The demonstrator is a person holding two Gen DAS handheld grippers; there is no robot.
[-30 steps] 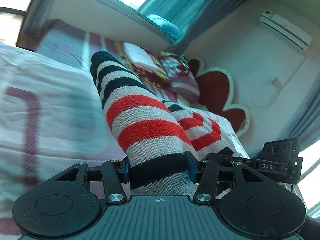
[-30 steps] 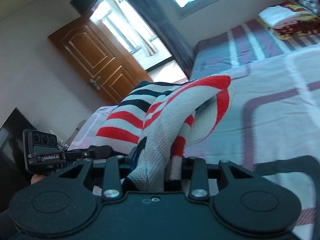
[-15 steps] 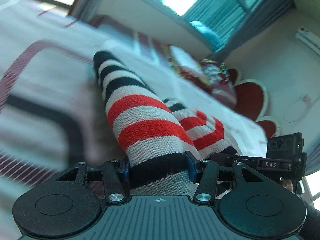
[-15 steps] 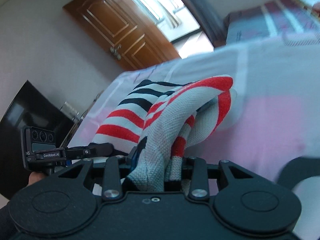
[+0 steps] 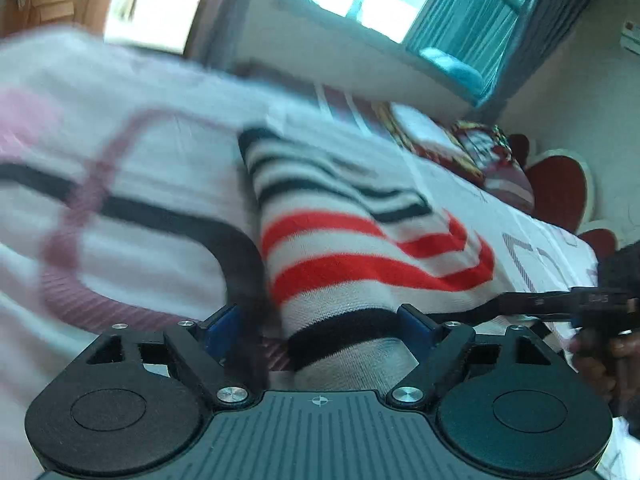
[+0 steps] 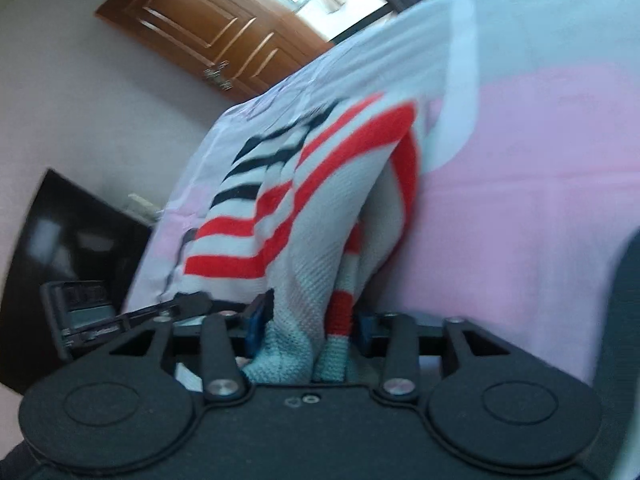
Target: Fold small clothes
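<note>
Left tool (image 5: 320,330) spread apart, right tool (image 6: 306,330) clamping striped garment (image 6: 320,200)

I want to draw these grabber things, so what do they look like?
Both are black plastic. The left gripper has two round discs, silver screws, a ribbed middle plate with a small crosshair mark, and blue finger pads. The right gripper looks alike, with blue pads too.

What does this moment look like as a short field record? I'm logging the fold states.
garment: striped knit garment, red, black and pale bands
surface: patterned bedspread
left gripper: open, jaws apart around the garment's edge
right gripper: shut on bunched fabric
garment state: lying over the bed, one end gathered in the right gripper
image quality: motion blur in both views
</note>
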